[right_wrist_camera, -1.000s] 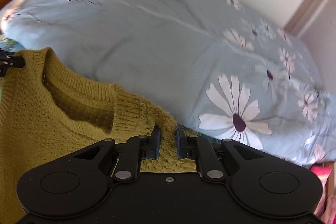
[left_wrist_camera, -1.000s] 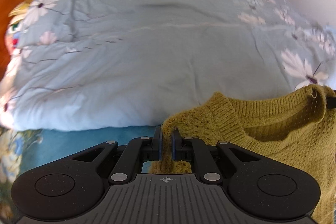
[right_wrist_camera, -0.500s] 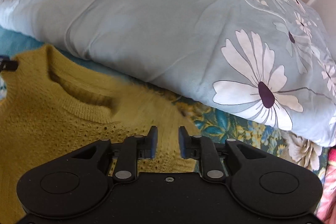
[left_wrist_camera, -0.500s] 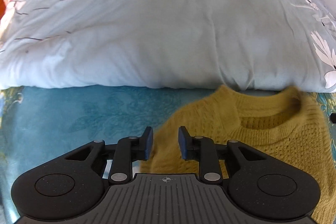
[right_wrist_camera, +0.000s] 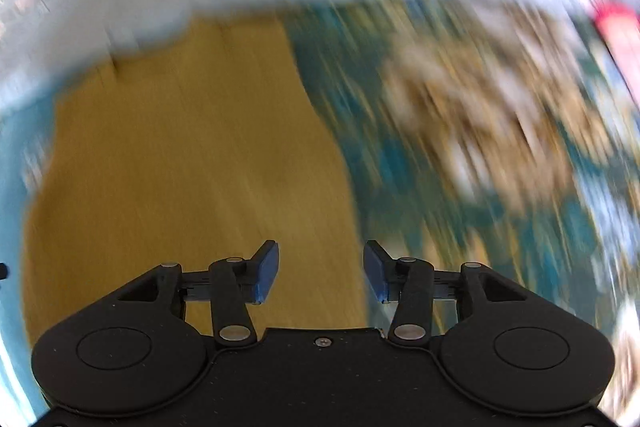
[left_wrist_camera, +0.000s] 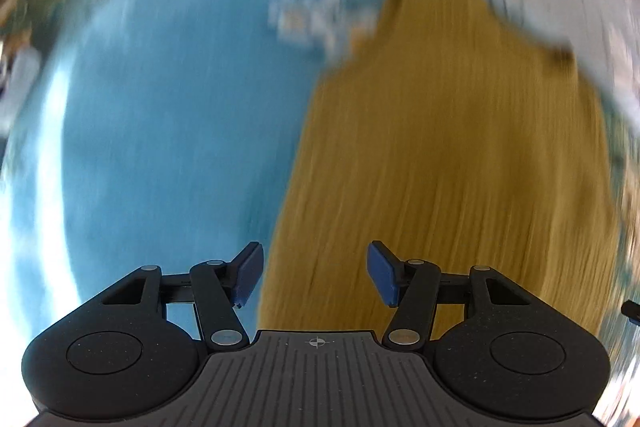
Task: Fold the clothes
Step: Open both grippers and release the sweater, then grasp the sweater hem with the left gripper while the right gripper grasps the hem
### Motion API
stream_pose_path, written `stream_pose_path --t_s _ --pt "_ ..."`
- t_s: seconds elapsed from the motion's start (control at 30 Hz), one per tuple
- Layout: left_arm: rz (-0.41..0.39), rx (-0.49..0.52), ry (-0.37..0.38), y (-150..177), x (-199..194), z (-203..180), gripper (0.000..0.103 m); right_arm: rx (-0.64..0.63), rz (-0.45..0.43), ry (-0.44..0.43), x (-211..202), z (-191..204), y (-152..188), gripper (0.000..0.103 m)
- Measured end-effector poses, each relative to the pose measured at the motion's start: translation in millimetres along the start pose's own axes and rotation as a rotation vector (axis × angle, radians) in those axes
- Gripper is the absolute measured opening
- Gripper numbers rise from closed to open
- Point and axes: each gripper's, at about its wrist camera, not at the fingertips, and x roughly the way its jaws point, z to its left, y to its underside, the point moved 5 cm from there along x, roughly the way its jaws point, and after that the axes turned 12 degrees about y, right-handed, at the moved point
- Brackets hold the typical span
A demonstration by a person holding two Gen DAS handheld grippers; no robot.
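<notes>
With both the left gripper (left_wrist_camera: 315,275) and the right gripper (right_wrist_camera: 321,275) opening and pinching nothing, the mustard sweater (left_wrist_camera: 452,155) lay flat on the teal bedsheet (left_wrist_camera: 168,131), stretching toward twelve o'clock, where a hasty regrasp risked bunching it.

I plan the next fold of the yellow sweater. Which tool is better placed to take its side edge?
Roughly equal, slightly the left tool: the sweater edge runs just inside its gap. The right tool has the edge nearer one pad. Both are opening, gripping nothing; blur hides details.
</notes>
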Motion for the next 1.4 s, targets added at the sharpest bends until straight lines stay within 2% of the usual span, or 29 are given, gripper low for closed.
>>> stream_pose_path --t_s 0.07,0.17,0.23,0.33,0.53,0.73,0.8,0.83,0.87,0.9,0.97,1.0,1.07,1.1,1.3,1.4 --pt "0.057 0.003 0.021 36.1 5.3 4.0 0.055 0.065 0.082 0.004 4.1 -18.2 48.2 0.048" --pt "0.093 -0.054 0.041 71.7 16.0 12.6 0.055 0.182 0.173 -0.022 7.6 -37.5 105.0 0.048" --pt "0.097 -0.059 0.028 84.0 23.1 14.7 0.055 0.227 0.191 -0.036 8.1 -42.0 127.4 0.048" --pt "0.101 -0.002 -0.004 90.2 29.0 11.2 0.056 0.24 0.191 -0.067 9.5 -36.8 145.1 0.049" --pt "0.11 0.021 -0.016 92.6 29.8 17.9 0.057 0.2 0.189 -0.117 19.2 -13.2 151.9 0.052" --pt "0.101 -0.069 0.013 95.5 25.9 33.1 0.056 0.239 0.207 -0.126 26.4 -3.2 151.1 0.053" --pt "0.094 -0.088 0.019 94.8 24.7 35.1 0.056 0.293 0.219 -0.147 26.2 -3.4 151.0 0.051" --pt "0.093 -0.089 0.02 94.3 24.5 34.8 0.056 0.315 0.222 -0.159 25.7 -3.3 150.9 0.044" --pt "0.092 -0.09 0.021 93.8 24.2 34.5 0.052 0.333 0.225 -0.168 25.0 -2.9 150.7 0.033" --pt "0.088 -0.091 0.027 93.0 23.5 33.8 0.049 0.347 0.229 -0.172 24.3 -2.2 150.5 0.029" --pt "0.08 -0.093 0.04 90.4 21.6 31.4 0.031 0.355 0.23 -0.171 21.4 0.0 149.8 0.012" --pt "0.077 -0.086 0.029 88.8 20.5 30.0 0.028 0.35 0.227 -0.169 19.2 1.6 149.1 0.012" --pt "0.061 -0.056 -0.006 84.7 17.1 26.3 0.014 0.336 0.222 -0.163 14.6 5.2 147.5 0.01" --pt "0.052 -0.044 -0.022 82.4 14.6 24.9 0.011 0.322 0.219 -0.158 11.9 7.9 146.5 0.01" --pt "-0.035 -0.062 -0.062 70.1 -17.3 31.2 0.008 0.246 0.206 -0.143 -4.1 25.9 145.8 0.009" --pt "-0.028 -0.028 -0.072 88.9 -17.5 21.1 0.008 0.212 0.206 -0.13 -9.8 37.2 149.3 0.009"
